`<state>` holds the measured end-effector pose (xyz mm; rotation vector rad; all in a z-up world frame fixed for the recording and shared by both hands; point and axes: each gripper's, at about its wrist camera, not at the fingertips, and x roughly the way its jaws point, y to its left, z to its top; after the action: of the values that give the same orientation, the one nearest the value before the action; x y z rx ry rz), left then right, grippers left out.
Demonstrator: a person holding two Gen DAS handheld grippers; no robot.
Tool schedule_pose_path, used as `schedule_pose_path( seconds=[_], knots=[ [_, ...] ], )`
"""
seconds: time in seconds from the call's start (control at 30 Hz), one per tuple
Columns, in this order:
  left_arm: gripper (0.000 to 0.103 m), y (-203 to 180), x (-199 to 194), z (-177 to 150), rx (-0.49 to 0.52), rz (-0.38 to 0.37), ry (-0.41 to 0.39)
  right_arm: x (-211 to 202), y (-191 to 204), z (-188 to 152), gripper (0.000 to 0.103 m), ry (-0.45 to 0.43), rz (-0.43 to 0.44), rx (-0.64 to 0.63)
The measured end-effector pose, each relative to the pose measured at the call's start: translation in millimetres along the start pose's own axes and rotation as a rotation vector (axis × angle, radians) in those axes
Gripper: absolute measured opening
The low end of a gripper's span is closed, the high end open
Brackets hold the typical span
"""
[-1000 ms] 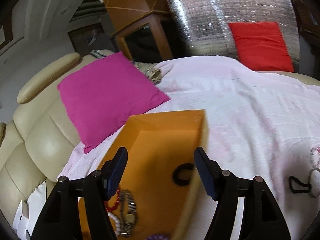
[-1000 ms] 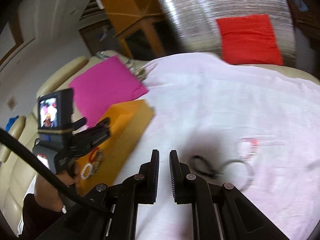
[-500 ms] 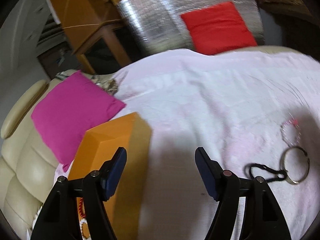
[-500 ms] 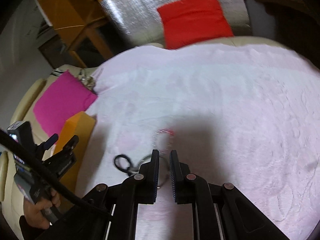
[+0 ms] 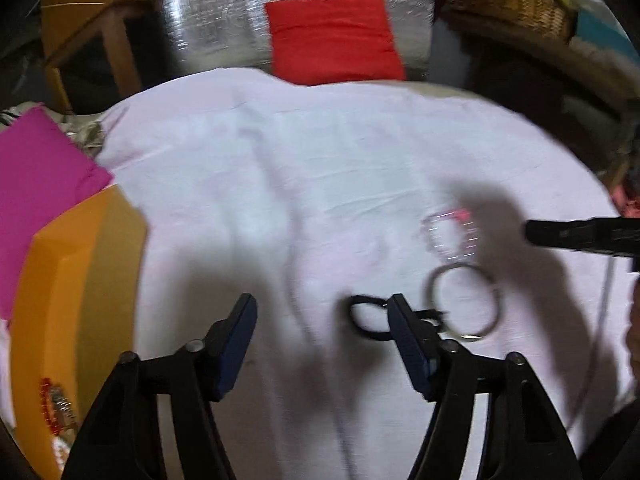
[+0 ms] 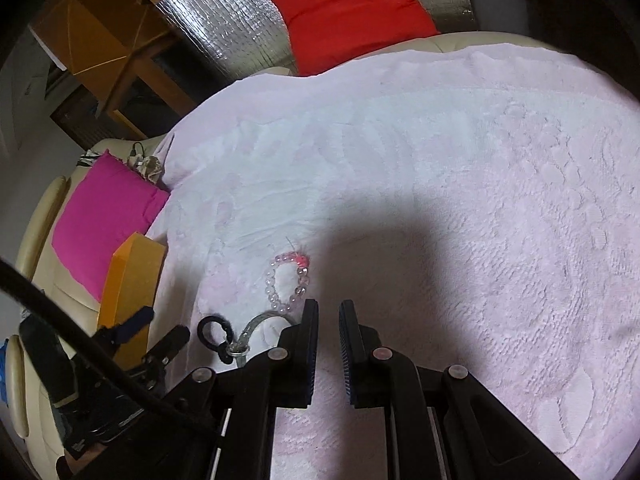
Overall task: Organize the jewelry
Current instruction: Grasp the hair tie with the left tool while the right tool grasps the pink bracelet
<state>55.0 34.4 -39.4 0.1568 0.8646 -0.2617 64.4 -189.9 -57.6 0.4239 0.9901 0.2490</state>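
Black loop (image 5: 366,318) at one o'clock of closing, empty left gripper (image 5: 322,316), snagged on silver bangle (image 5: 466,306); right gripper (image 6: 329,316) together, empty; risks dragging both.

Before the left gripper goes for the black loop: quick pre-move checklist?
1. Left gripper jaws wide enough: ok, closing, nothing between them.
2. Black loop centred between jaws: not ok, it sits by the right-side finger.
3. Loop free of silver ring: cannot tell, they look linked.
4. Right gripper clear: ok, shut, empty.
5. Orange box reachable: ok, beside the cloth.
6. Bead bracelet out of the way: ok.
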Motion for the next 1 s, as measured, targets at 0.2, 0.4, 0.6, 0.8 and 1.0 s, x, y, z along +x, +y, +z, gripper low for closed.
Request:
schedule_pose_path(
  seconds=[0.2, 0.4, 0.6, 0.8, 1.0],
  knots=[
    [0.064, -30.6, -1.3, -4.9, 0.129, -0.062, 0.000, 1.7, -5.0, -0.8, 0.013, 0.010, -0.010, 0.005],
    [0.064, -44.7, 10.7, -7.2, 0.170, -0.083, 0.046, 4.7, -3.7, -0.6, 0.013, 0.013, -0.004, 0.011],
    [0.029, -46.5, 21.7, -6.8, 0.131, -0.150, 0.074, 9.7, 0.2, -0.3, 0.013, 0.018, -0.002, -0.002],
    [0.009, -40.2, 23.7, -7.5, 0.128, -0.179, 0.082, 12.2, 0.7, 0.1, 0.013, 0.017, -0.002, -0.001],
    [0.007, -26.7, 21.4, -10.3, 0.104, -0.175, 0.088, 18.9, 5.4, 1.4, 0.013, 0.022, 0.012, -0.005]
  ],
)
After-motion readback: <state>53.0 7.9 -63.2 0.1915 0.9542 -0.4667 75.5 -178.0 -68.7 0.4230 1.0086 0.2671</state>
